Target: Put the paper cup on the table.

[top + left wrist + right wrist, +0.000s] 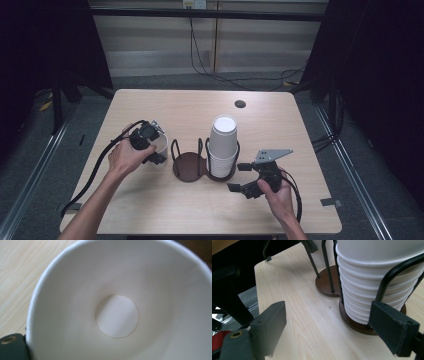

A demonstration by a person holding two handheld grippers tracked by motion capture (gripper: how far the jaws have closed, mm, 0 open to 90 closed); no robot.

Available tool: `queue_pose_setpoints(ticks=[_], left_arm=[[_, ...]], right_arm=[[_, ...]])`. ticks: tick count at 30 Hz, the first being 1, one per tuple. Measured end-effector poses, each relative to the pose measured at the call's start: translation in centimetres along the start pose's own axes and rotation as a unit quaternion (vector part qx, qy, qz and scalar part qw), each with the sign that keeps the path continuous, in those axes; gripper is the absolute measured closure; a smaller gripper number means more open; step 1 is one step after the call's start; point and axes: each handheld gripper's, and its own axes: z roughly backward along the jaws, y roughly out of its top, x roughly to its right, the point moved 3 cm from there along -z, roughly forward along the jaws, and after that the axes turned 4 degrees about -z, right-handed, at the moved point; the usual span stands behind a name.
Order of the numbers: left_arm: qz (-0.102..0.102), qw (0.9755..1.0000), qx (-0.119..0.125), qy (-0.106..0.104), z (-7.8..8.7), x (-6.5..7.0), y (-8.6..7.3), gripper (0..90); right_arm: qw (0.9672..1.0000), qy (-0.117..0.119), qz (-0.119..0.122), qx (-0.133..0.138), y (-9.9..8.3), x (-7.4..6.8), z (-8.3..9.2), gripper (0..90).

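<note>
- Left claw: it holds a single white paper cup by the rim, at the left end of the holder. In the left gripper view I look straight down into the cup, with one jaw outside its wall at the bottom left corner. The jaws look clamped on the cup's wall.
- The cup sits low over the pale wooden surface, just beside the holder's empty left ring. I cannot tell whether its base rests on the wood.
- My guess at the step: one cup is being carried between the stack and that empty ring. The next move would call for lifting it above the wire loops, centring it over the brown base, then lowering it straight.
- Middle: the stack of cups stands upside down in the holder's right ring.
- Right claw: jaws wide apart with nothing between them, held low and near the stack's foot. In the right gripper view the stack stands close ahead, one jaw just in front of the wire.
</note>
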Motion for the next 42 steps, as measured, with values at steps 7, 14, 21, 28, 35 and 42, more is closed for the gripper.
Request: queue_pose_setpoints(ticks=[7,14,21,28,35,42], left_arm=[[0.006,0.9997,0.020,-0.013,-0.2,-0.1,-1.3,5.6],[0.011,0.9989,0.036,-0.027,-0.5,-0.2,-2.7,6.0],[0.024,0.9971,0.065,-0.032,0.1,-0.3,-4.0,8.8],[0.041,0.9930,0.096,-0.055,1.1,0.1,-5.6,15.9],[0.075,0.9860,0.136,-0.059,2.1,0.6,-6.8,17.0],[0.090,0.9760,0.191,-0.054,3.6,1.6,-7.2,19.9]], right_arm=[[1.0000,-0.001,-0.001,0.001,0.0,0.0,0.1,14.8],[1.0000,-0.003,-0.003,0.002,0.0,0.1,0.1,14.9],[1.0000,-0.004,-0.004,0.002,0.0,0.1,0.1,14.9],[1.0000,-0.006,-0.005,0.005,0.0,0.2,0.3,14.9],[1.0000,-0.006,-0.006,0.004,0.0,0.2,0.2,14.9],[0.9999,-0.008,-0.008,0.003,-0.1,0.3,0.3,14.9]])
